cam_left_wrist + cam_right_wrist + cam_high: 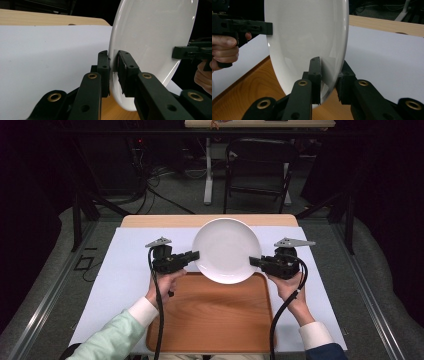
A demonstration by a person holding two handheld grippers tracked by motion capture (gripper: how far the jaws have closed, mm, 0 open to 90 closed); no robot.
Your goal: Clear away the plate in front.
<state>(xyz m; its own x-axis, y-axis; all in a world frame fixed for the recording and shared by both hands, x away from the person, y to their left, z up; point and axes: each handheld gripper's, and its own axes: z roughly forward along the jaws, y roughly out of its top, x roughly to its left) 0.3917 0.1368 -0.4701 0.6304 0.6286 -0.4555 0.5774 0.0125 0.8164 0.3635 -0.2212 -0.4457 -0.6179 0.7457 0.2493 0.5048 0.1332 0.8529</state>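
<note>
**Plainly a two-handed lift: white plate pinched at both rims**

Widest first: a table (132, 221) under a white sheet (120, 270) across the middle of the high view, light wood edge along the top. Below centre, a brown wooden tray (215, 315), rounded corners, bare inside.

Next down in size: a white plate (226, 250) at frame centre, near edge overlapping the tray's far rim, far edge over the sheet. Seen edge-on in both gripper views, standing tall in the frame, with tray and sheet showing beneath the lower rim, so judged to be off the surface, carried between the two tools.

Then the tools. Left gripper (193, 255) just left of centre, clamped on the plate's left rim; in the left gripper view (113, 72) one pad on each face of the rim, no gap. Right gripper (254, 261) just right of centre, likewise clenched on the opposite rim; in the right gripper view (329, 80) the rim sandwiched between the pads.

On handling, as a judgement: glossy, hard, rigid, most likely ceramic, so breakable if dropped and slick under the pads. Moderately heavy for such a thin pinch. Best held where held now, at two opposite points of the rim, pads well past the lip, both sides kept level and moved together to avoid twisting it loose.
</note>
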